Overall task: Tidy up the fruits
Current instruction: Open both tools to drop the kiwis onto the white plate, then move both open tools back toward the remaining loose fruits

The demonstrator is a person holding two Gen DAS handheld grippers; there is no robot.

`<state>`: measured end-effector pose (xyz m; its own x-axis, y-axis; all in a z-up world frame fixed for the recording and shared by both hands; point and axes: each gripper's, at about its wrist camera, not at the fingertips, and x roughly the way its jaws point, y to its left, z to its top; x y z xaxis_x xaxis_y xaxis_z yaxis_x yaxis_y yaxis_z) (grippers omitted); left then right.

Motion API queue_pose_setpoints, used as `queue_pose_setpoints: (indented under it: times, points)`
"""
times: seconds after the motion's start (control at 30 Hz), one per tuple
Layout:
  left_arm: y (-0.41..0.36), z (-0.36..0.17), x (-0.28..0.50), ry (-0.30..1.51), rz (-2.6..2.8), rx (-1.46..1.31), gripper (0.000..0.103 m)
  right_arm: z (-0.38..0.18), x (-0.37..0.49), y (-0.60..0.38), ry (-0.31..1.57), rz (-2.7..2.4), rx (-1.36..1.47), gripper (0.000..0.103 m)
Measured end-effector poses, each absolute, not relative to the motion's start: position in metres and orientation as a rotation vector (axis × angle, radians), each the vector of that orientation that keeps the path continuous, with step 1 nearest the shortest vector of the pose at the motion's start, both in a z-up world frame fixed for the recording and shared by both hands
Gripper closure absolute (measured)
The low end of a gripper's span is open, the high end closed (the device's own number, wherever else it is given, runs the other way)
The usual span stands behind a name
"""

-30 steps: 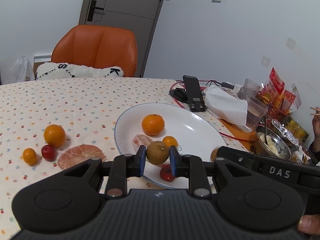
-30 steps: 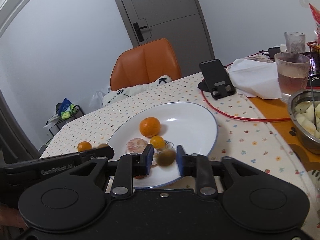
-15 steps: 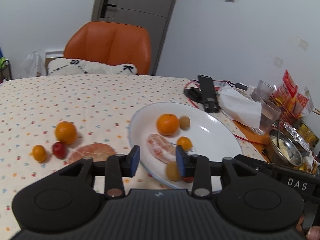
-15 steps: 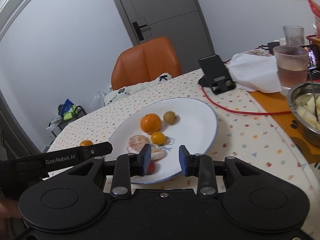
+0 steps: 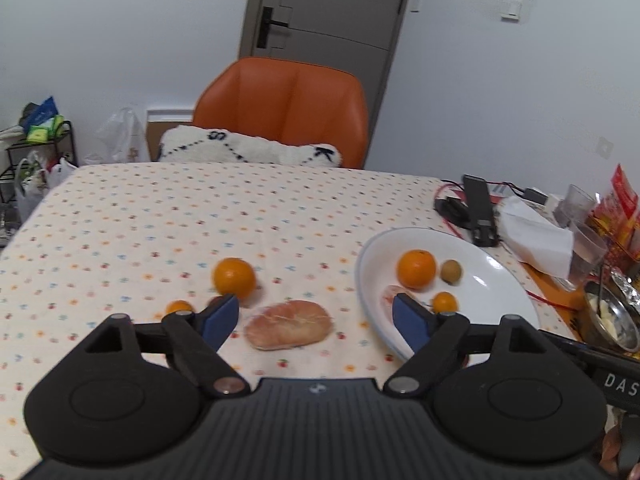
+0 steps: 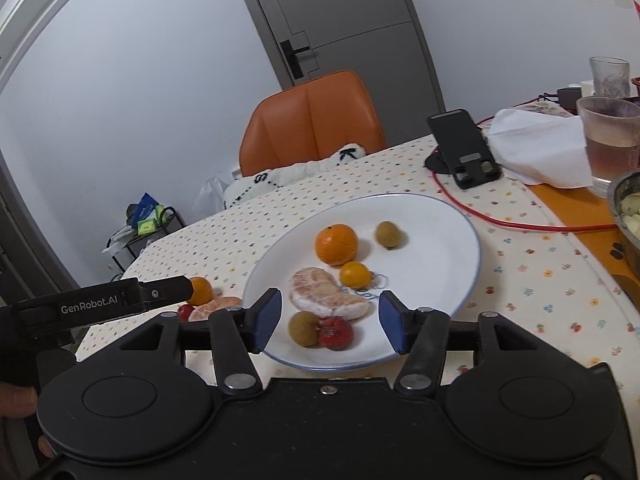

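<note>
Left gripper (image 5: 316,316): jaws spread wide, gripping nothing, hovering over the table (image 5: 120,216). Between the jaws and just ahead, a peeled pomelo segment (image 5: 289,325) on the dotted cloth. Past the left jaw, a large orange (image 5: 234,276); beside that jaw, a small orange fruit (image 5: 179,306), partly hidden. Beyond the right jaw, the white plate (image 5: 500,280).

Right gripper (image 6: 330,316): jaws likewise parted and empty, poised at the plate's near rim. Between the jaws, a brown longan (image 6: 304,328) touching a red fruit (image 6: 335,333), with another peeled pomelo piece (image 6: 326,294) just behind. Farther ahead on the plate, a kumquat (image 6: 355,274), an orange (image 6: 336,244) and a second longan (image 6: 388,234). Well beyond to the right, a phone stand (image 6: 466,148), white tissue (image 6: 540,144) and a glass (image 6: 610,140). Behind the table, an orange chair (image 6: 312,120).
</note>
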<state>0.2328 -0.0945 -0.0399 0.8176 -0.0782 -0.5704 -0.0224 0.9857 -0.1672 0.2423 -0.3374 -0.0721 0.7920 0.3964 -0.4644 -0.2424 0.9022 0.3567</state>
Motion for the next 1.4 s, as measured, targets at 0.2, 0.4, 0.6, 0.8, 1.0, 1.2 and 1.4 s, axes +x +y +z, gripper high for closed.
queue_pose_setpoints:
  times: [0.2, 0.4, 0.6, 0.8, 1.0, 1.2, 1.4]
  points:
    - [-0.080, -0.036, 0.225, 0.599, 0.004, -0.152, 0.014, -0.068, 0.241, -0.324, 0.543, 0.351, 0.288, 0.009]
    - [-0.066, -0.036, 0.218, 0.597, 0.027, -0.151, 0.010, -0.068, 0.242, -0.313, 0.535, 0.346, 0.280, 0.000]
    - [-0.049, -0.036, 0.213, 0.590, 0.073, -0.156, 0.010, -0.068, 0.243, -0.298, 0.546, 0.373, 0.280, 0.000]
    - [-0.033, -0.032, 0.207, 0.565, 0.086, -0.176, 0.010, -0.069, 0.243, -0.281, 0.562, 0.421, 0.272, 0.000]
    - [-0.018, -0.033, 0.204, 0.562, 0.098, -0.201, 0.010, -0.067, 0.243, -0.260, 0.566, 0.480, 0.226, 0.000]
    - [-0.008, -0.036, 0.202, 0.563, 0.087, -0.204, 0.012, -0.068, 0.245, -0.244, 0.583, 0.520, 0.210, 0.009]
    - [0.000, -0.038, 0.204, 0.572, 0.065, -0.200, 0.017, -0.074, 0.253, -0.223, 0.629, 0.562, 0.197, 0.023]
